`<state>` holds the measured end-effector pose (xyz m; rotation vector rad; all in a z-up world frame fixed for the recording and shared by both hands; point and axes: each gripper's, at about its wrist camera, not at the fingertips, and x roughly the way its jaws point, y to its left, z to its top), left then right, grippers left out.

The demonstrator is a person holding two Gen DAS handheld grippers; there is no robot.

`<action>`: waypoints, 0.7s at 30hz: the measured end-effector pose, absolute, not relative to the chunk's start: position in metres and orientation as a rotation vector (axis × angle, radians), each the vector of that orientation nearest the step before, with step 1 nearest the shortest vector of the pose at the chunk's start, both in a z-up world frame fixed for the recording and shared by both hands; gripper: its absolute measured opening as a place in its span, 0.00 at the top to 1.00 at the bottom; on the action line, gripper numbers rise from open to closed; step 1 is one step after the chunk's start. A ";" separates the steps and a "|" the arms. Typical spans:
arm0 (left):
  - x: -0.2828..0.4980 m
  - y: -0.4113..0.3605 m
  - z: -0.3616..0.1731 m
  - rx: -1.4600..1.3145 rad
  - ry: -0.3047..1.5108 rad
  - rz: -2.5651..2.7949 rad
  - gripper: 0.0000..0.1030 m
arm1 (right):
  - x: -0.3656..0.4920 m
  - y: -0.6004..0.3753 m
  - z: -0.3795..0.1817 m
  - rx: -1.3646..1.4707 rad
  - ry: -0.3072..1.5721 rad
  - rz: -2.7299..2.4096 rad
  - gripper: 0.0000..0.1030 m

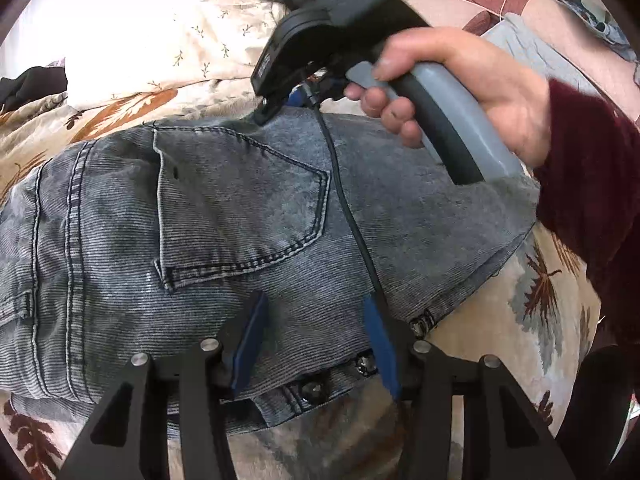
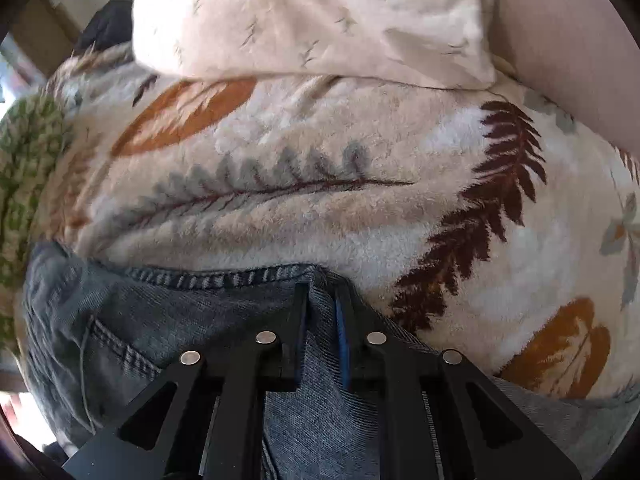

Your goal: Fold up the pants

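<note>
The grey-washed denim pants point(image 1: 240, 216) lie back-pocket up on a cream fleece blanket with leaf prints point(image 2: 320, 208) covering the bed. The right hand-held gripper point(image 2: 322, 312) is clamped on a pinch of denim at the pants' far edge. The left hand-held gripper point(image 1: 316, 332) hangs part-open over the buttoned waistband, gripping nothing. It should probably grip there too, so both lift evenly. A pale pillow point(image 2: 312, 20) lies beyond the pants, and the black cable point(image 1: 352, 224) trails across them.

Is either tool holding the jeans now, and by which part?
Right tool pinches the grey washed-denim jeans at their stitched top edge; left tool is open above them.
</note>
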<state>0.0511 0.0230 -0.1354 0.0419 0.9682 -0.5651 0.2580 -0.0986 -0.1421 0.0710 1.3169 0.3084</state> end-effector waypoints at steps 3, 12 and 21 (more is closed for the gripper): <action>0.042 0.025 -0.131 0.041 0.952 -0.560 0.48 | 0.242 -0.121 -0.122 0.164 1.233 0.312 0.66; 0.028 0.042 -0.103 -0.012 0.796 -0.495 0.36 | 0.148 -0.214 -0.059 0.375 1.013 0.282 0.46; 0.061 0.087 -0.114 -0.034 0.860 -0.273 0.34 | 0.046 -0.303 -0.082 0.514 0.993 0.130 0.46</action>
